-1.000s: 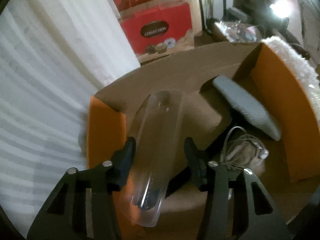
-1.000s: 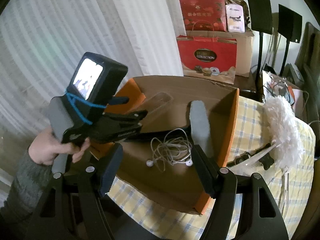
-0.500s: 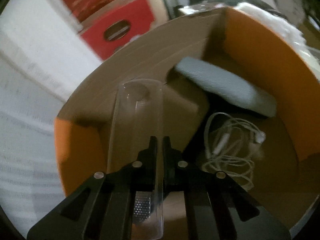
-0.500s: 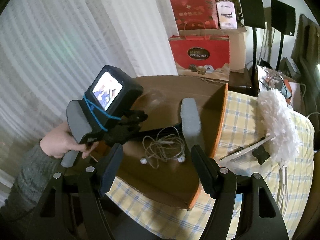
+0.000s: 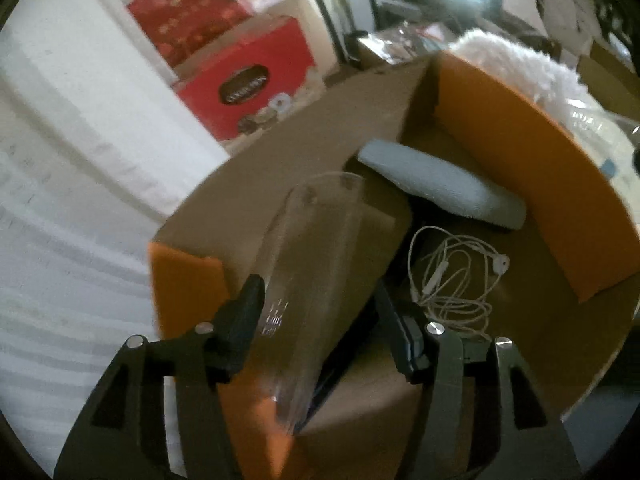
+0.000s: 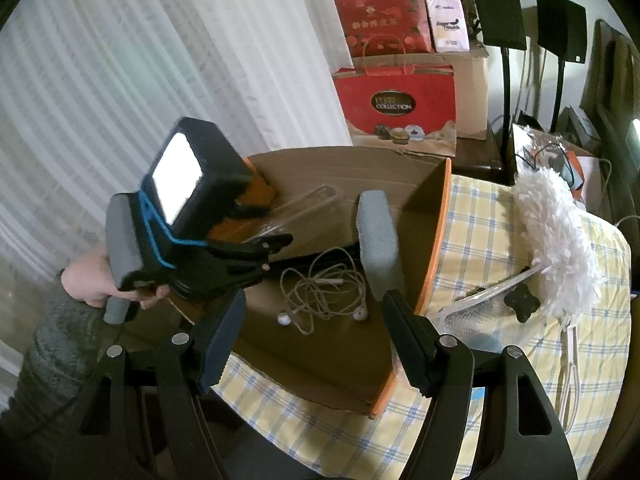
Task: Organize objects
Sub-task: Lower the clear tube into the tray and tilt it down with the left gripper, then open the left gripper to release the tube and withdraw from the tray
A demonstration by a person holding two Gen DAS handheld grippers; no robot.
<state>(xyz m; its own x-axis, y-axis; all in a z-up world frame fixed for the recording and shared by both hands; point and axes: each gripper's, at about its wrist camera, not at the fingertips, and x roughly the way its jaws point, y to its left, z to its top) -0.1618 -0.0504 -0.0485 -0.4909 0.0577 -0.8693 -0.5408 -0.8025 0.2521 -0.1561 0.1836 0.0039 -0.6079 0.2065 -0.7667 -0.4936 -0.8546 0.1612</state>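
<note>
Left wrist: fingers (image 5: 256, 312) just opened, straddling clear case (image 5: 312, 280).

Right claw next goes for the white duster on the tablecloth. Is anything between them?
Nothing visible blocks it. The right claw hangs open above the near edge of the cardboard box; the white duster lies outside, past the box's orange wall, on the checked tablecloth.

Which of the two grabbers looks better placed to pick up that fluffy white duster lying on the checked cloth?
Right. The right hand-held gripper is open and empty near the white duster; the left hand-held gripper, just opened around a clear tube, sits over the box's far side.
</note>
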